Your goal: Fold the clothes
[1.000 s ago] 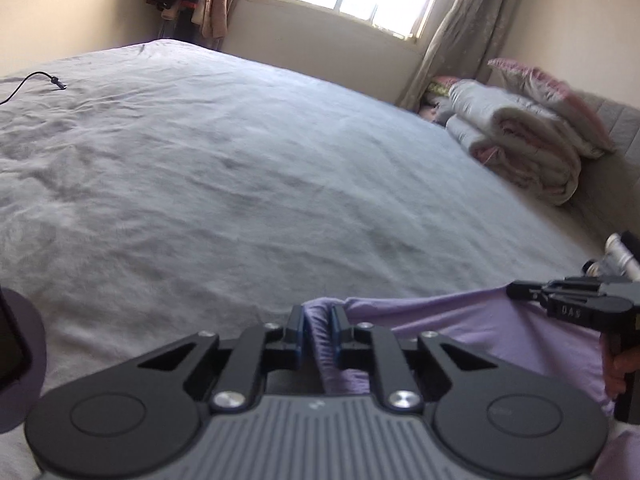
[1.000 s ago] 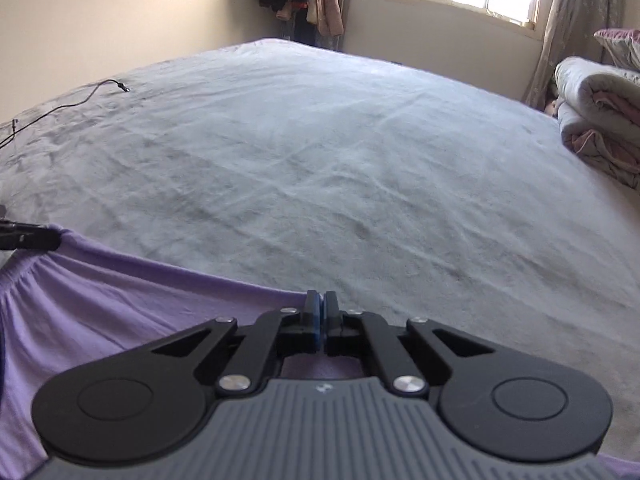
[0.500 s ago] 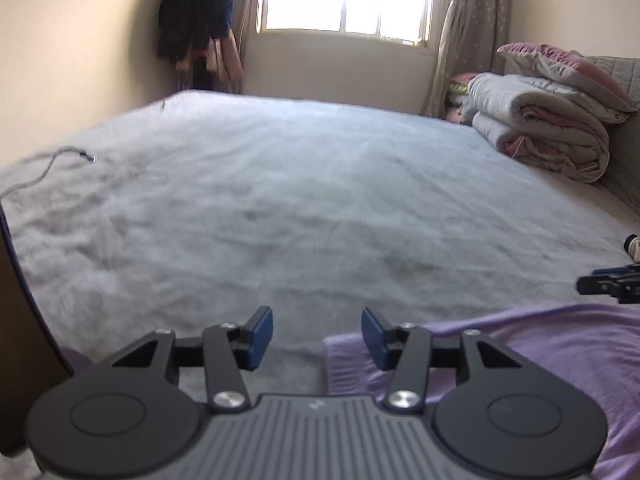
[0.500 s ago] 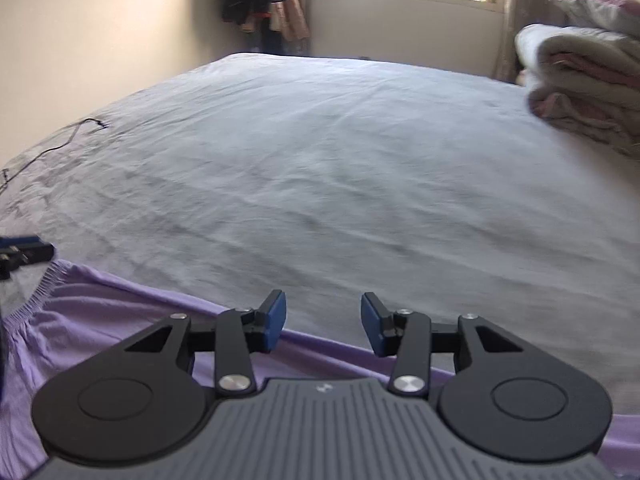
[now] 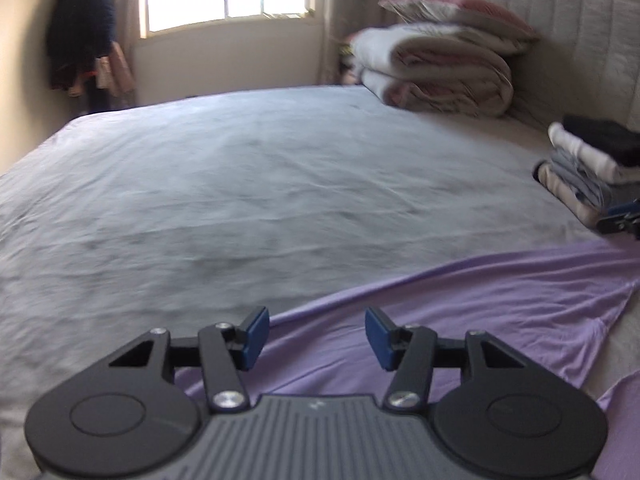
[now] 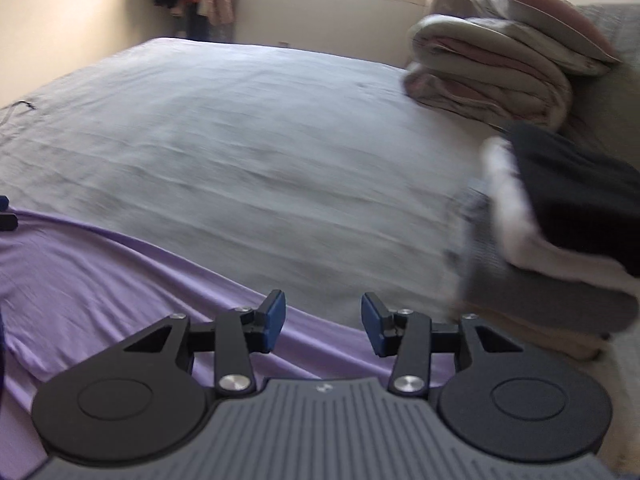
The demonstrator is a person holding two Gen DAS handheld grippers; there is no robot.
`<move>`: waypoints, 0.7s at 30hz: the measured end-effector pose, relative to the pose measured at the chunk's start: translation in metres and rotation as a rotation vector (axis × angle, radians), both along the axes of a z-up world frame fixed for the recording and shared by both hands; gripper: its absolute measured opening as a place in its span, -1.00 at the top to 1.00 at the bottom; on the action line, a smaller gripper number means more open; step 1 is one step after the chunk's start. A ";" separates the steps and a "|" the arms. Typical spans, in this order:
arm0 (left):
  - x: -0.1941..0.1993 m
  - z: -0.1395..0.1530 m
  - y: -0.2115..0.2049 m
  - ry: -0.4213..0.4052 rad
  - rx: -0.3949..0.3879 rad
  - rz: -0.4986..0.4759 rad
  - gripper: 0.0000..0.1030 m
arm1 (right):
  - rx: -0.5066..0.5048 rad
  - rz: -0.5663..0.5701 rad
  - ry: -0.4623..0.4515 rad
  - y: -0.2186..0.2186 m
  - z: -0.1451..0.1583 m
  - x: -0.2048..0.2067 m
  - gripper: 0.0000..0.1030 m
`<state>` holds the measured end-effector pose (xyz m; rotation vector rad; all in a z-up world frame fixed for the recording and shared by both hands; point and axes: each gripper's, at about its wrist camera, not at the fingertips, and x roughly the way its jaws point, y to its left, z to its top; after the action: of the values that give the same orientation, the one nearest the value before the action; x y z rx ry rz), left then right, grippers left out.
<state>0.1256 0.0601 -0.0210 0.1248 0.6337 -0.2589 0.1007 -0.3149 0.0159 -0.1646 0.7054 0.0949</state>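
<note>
The purple garment lies spread on the bed at 6 o'clock. The left gripper, then the right gripper, have let go; both now gape apart, so another fold likely follows.

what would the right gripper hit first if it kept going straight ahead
Probably the purple garment under its open right gripper, then bare bed sheet. The folded clothes stack sits off to its right, likely missed; depth is unclear.
</note>
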 end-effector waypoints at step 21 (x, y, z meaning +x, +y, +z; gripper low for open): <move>0.061 -0.023 -0.189 0.074 0.072 -0.350 -0.05 | 0.100 -0.350 -0.002 -0.187 -0.041 -0.022 0.10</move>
<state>0.1867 -0.1288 -0.0442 0.2974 0.6940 -0.5804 0.0787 -0.5016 -0.0251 0.0559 0.7162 -0.2041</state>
